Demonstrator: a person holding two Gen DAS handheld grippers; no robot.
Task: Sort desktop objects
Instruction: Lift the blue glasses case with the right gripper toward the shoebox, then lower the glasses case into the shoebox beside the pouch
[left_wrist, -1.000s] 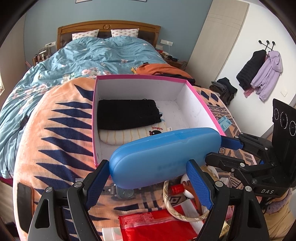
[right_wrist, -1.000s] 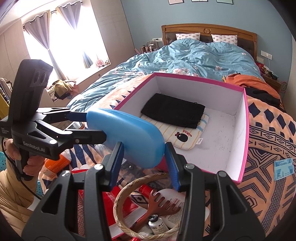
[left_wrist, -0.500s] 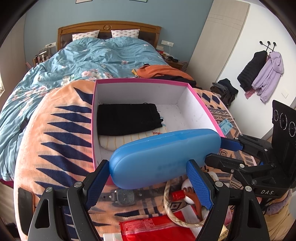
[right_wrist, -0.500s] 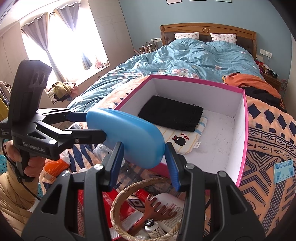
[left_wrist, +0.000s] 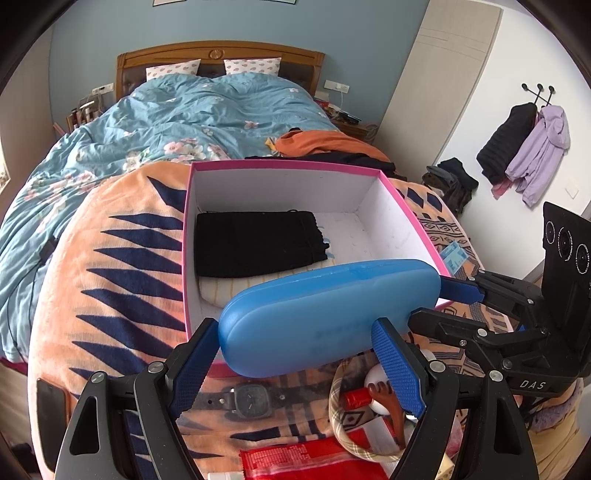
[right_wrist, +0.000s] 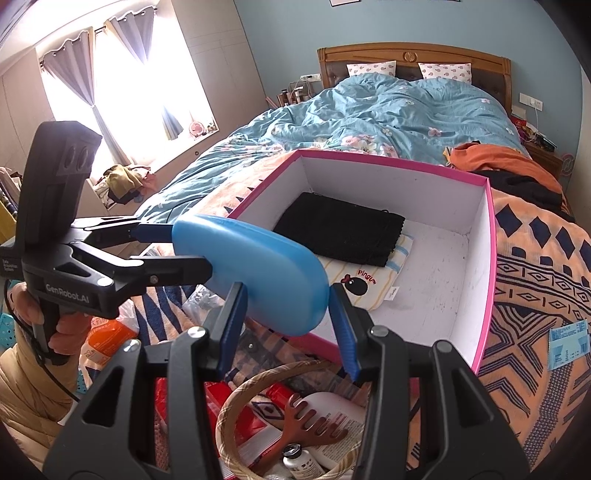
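Note:
A blue glasses case (left_wrist: 325, 314) hangs in the air over the near edge of a pink-rimmed white box (left_wrist: 280, 168). My left gripper (left_wrist: 295, 369) is shut on its left end and my right gripper (right_wrist: 288, 325) is shut on its right end (right_wrist: 258, 273). The right gripper also shows in the left wrist view (left_wrist: 458, 295), and the left gripper in the right wrist view (right_wrist: 173, 251). In the box lie a black pouch (left_wrist: 258, 243) on a striped cloth (right_wrist: 365, 284).
Below the case on the orange patterned blanket (left_wrist: 110, 266) lie a wristwatch (left_wrist: 251, 400), a plaid ring (right_wrist: 236, 410), a brown claw clip (right_wrist: 310, 432), bottles (right_wrist: 332, 410) and a red packet (left_wrist: 306, 461). A blue ticket (right_wrist: 569, 343) lies right of the box. A phone (left_wrist: 51, 406) lies left.
Both grippers have pulled back and up with the case held between them; the box now sits farther off and a wristwatch has come into view below.

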